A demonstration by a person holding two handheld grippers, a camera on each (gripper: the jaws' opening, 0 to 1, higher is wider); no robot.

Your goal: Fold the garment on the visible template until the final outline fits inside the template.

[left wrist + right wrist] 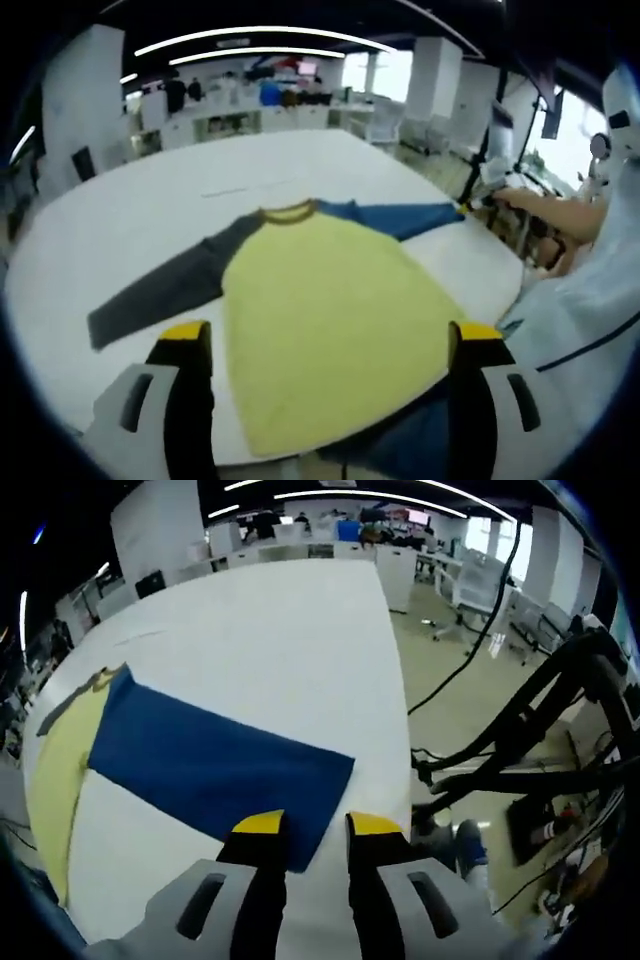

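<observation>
A yellow shirt (325, 330) lies flat on the white table (150, 210), collar away from me. Its dark grey sleeve (165, 290) stretches to the left and its blue sleeve (400, 217) to the right. My left gripper (331, 335) hovers over the shirt's lower body, its jaws wide open and holding nothing. In the right gripper view the blue sleeve (215, 765) lies spread out, with the yellow body (55, 775) at the left. My right gripper (316, 827) sits at the cuff with a narrow gap between the jaws, and the cuff's corner reaches into that gap.
A person's arm (550, 212) reaches to the blue sleeve's end from the right, and white clothing (590, 300) is close by. The table's edge (398, 680) drops to a floor with black cables (520, 730). Desks and chairs stand at the far end of the room.
</observation>
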